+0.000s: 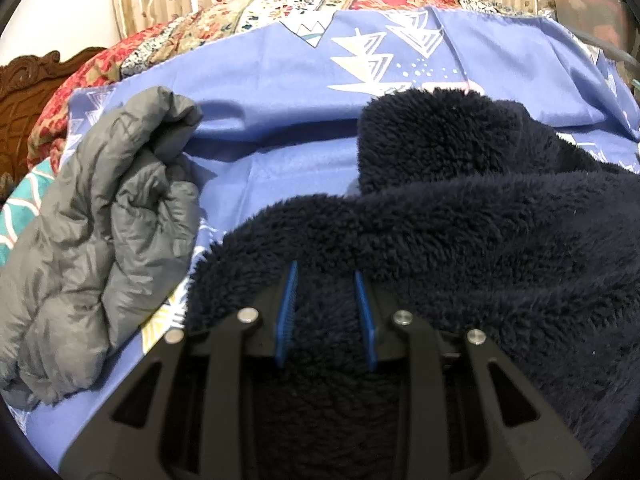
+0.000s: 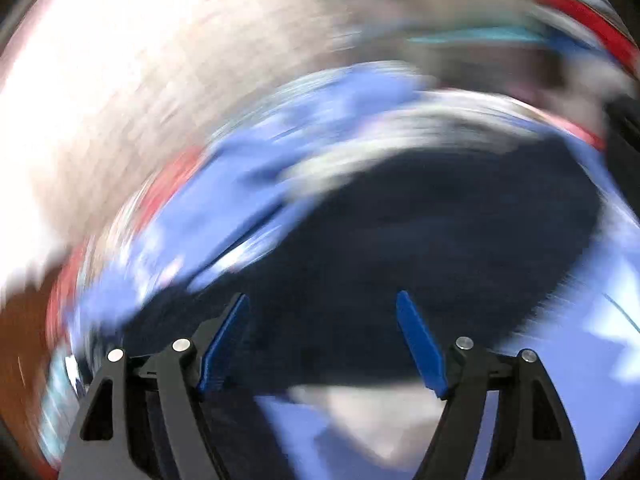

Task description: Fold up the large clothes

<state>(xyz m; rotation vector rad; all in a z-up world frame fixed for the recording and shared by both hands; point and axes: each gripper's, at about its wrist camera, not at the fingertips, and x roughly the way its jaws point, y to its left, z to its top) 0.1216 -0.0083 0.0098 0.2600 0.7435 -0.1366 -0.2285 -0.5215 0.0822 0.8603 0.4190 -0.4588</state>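
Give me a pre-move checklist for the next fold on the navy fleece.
1. Left gripper clamped on the navy fleece: ok, pile fills the gap between the blue pads.
2. Right gripper free to take a new hold: ok, jaws wide, nothing between them.
3. Right wrist view sharp enough to pick an edge: not ok, heavy blur.
4. Bare blue sheet beyond the fleece to fold onto: ok.
5. Grey puffer jacket apart from the fleece: ok, sheet shows between them.
6. Fleece lying flat: not ok, bunched in folds.
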